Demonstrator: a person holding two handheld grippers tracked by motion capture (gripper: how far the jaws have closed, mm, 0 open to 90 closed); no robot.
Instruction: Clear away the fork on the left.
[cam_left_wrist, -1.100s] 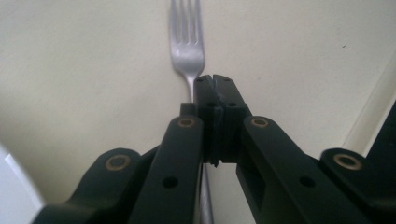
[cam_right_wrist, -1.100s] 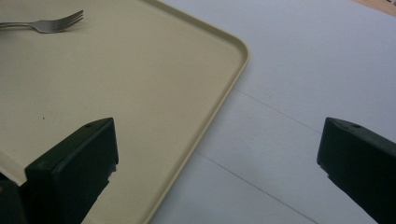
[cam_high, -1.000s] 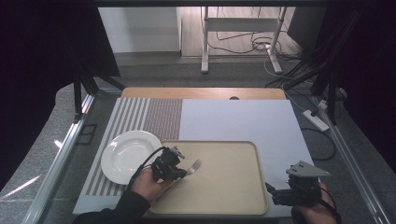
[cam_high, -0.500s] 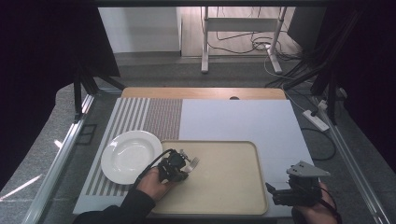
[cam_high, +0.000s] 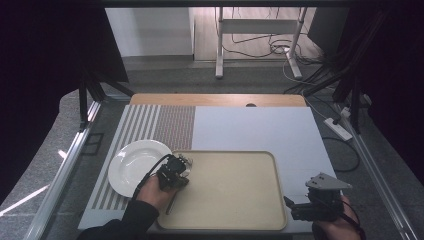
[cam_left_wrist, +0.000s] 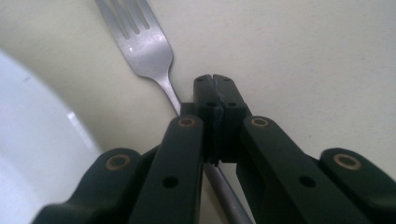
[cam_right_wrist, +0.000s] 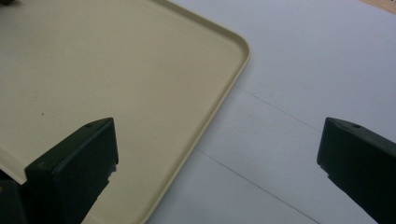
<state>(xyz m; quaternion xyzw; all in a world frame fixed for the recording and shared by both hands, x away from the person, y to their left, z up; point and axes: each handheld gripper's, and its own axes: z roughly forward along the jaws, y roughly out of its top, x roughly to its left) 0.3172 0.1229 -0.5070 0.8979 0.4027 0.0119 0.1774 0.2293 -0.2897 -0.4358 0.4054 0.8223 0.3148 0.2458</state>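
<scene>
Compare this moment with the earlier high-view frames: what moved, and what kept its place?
The left gripper, shut on the fork by its neck, has carried it left across the tray towards the plate; the tines now lie near the tray's left edge, beside the plate's rim. The right gripper, open, stayed by the tray's right corner. Plate and tray kept their places.

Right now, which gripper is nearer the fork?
Left. The left gripper is shut on the fork at its neck, over the tray beside the white plate. The right gripper hangs open past the tray's right edge.
</scene>
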